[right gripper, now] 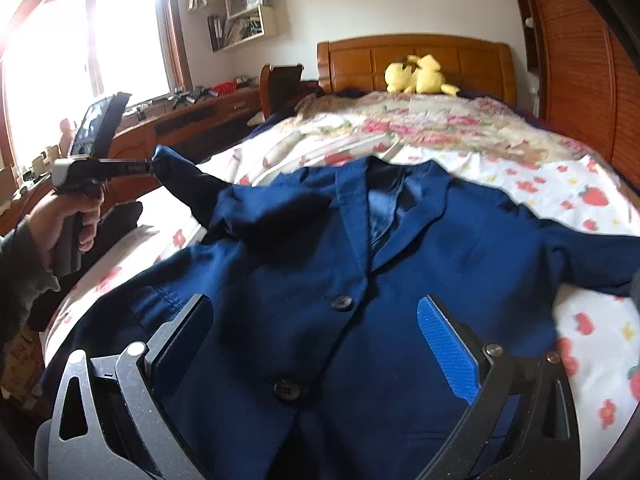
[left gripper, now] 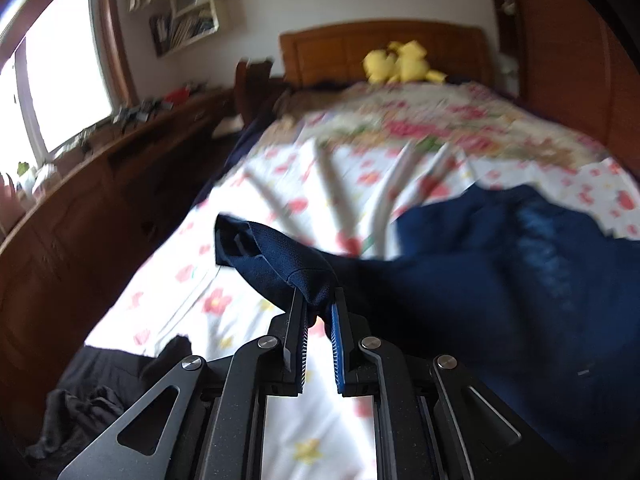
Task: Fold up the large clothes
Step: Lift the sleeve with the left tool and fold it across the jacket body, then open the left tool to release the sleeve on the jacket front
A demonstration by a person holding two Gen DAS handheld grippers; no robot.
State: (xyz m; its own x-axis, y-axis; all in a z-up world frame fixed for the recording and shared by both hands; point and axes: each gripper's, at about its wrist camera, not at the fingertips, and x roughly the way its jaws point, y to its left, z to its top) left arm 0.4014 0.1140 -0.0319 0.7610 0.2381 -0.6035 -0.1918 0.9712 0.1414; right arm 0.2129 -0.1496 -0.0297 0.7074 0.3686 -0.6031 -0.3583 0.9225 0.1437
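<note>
At the bottom of the right wrist view, the right gripper (right gripper: 316,344) hung spread over the navy jacket (right gripper: 360,280), which lay face up on the floral sheet (right gripper: 580,200). At left, the left gripper (right gripper: 150,168) pinched the cuff of the matte woven sleeve (right gripper: 188,184). Likely next: carry it across the buttoned chest.

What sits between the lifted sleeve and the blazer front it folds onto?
Nothing visible. The left gripper is shut on the sleeve cuff, held up off the bed. The blazer front lies bare, buttons showing; the right gripper hovers open over its lower part.
</note>
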